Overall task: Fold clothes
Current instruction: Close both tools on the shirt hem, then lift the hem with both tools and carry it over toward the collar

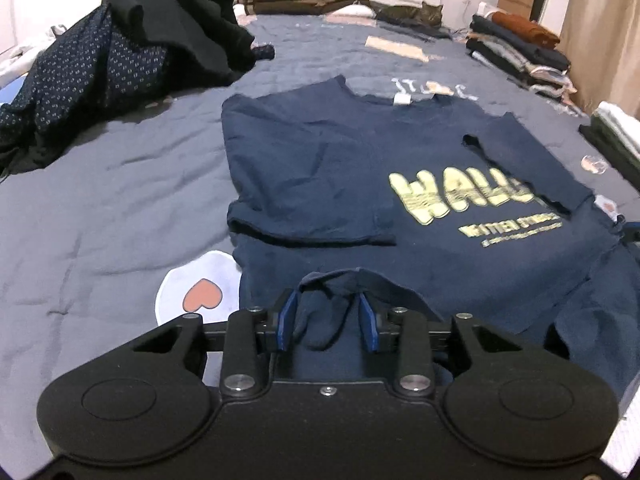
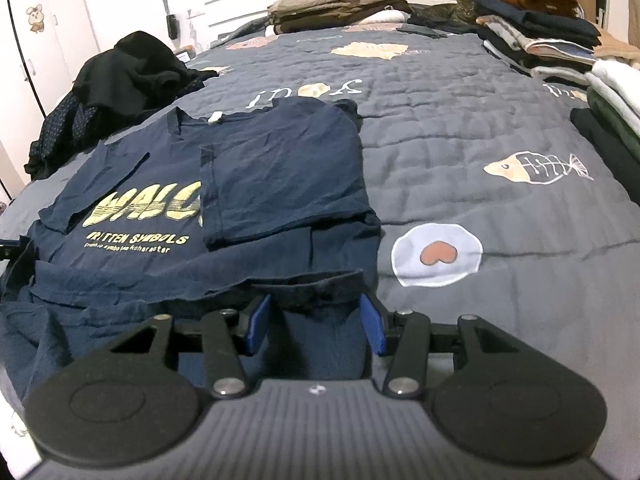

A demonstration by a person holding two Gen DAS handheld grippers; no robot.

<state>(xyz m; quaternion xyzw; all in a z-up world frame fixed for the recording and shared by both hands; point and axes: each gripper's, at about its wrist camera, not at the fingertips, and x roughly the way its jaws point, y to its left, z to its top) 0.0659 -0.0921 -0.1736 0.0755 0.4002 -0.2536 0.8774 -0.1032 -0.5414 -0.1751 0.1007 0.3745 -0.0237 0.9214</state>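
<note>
Bunched navy hem cloth sat between the blue fingers of both tools. Each claw looked to be pinching a corner of the T-shirt's (image 1: 440, 256) bottom edge: the left gripper (image 1: 329, 318) at the corner nearest the heart patch (image 1: 200, 292), the right gripper (image 2: 316, 322) at the corner close to that patch in its own view. Its jaws stood fairly wide around the fabric, so the firmness of that hold is a judgement.

Beyond the hem, the shirt lay face up on the grey quilt (image 2: 460, 120), its long axis running straight away from both claws towards the collar label (image 1: 401, 100), with both sleeves folded in over the chest. Neither hand was clearly nearer; the hem spanned them. Any lengthwise fold would carry the hem away from the patch, towards the collar.

Only the right view showed the whole printed line "WRITTEN SYMBOLS" (image 2: 138, 239); only the left showed the patterned garment pile (image 1: 100, 72) at full width.
</note>
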